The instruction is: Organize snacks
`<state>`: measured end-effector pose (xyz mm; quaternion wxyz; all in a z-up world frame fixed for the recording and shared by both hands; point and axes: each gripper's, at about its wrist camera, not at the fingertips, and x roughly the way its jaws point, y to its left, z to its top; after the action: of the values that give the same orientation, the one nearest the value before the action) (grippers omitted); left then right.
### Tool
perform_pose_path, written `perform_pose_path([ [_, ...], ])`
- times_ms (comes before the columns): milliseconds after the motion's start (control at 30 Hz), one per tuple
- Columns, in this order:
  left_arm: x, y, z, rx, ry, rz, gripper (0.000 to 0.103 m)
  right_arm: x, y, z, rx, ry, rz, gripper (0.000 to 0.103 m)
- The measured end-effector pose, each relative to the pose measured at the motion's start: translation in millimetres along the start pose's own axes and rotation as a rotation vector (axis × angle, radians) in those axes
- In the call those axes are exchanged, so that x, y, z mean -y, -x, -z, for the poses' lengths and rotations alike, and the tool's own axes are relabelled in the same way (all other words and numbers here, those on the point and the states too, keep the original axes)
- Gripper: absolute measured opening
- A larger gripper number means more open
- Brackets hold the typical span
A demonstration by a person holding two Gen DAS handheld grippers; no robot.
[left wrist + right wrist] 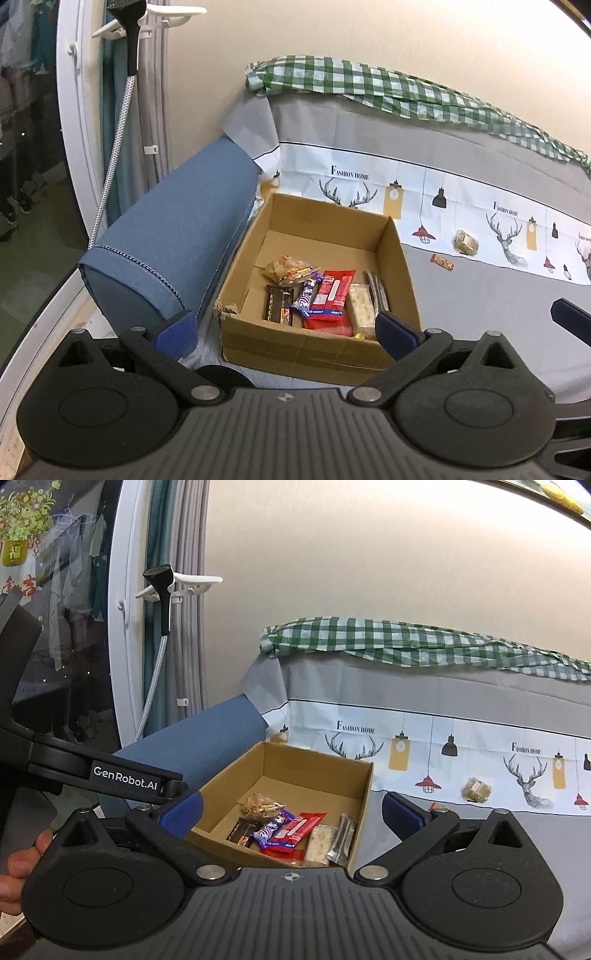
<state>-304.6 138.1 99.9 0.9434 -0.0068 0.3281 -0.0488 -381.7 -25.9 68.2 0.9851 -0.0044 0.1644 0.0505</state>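
Note:
An open cardboard box (402, 258) (364, 794) stands on the grey bed cover and holds several snacks: a red packet (332, 295) (295, 829), a purple wrapper (306, 295), a dark bar (277, 306), a white nougat bar (362, 306) and a clear bag of biscuits (288, 269). Outside it, to the right, lie a small red-orange bar (442, 262) and a clear bag of brown snacks (466, 242) (476, 789). My left gripper (284, 336) is open and empty, just before the box's near wall. My right gripper (291, 818) is open and empty, above the box's near right corner.
A blue cushion (173, 243) lies against the box's left side. A patterned sheet (461, 199) and a green checked cloth (369, 85) hang behind. A garment steamer (127, 37) and a glass door (29, 147) stand at the left.

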Motion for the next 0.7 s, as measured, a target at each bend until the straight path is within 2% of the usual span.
perform_pose_path([
  [700, -4.6, -11.2, 3.4, -0.034, 0.001, 0.002, 0.103, 0.7, -8.3, 6.7, -0.028, -0.019, -0.003, 0.102],
])
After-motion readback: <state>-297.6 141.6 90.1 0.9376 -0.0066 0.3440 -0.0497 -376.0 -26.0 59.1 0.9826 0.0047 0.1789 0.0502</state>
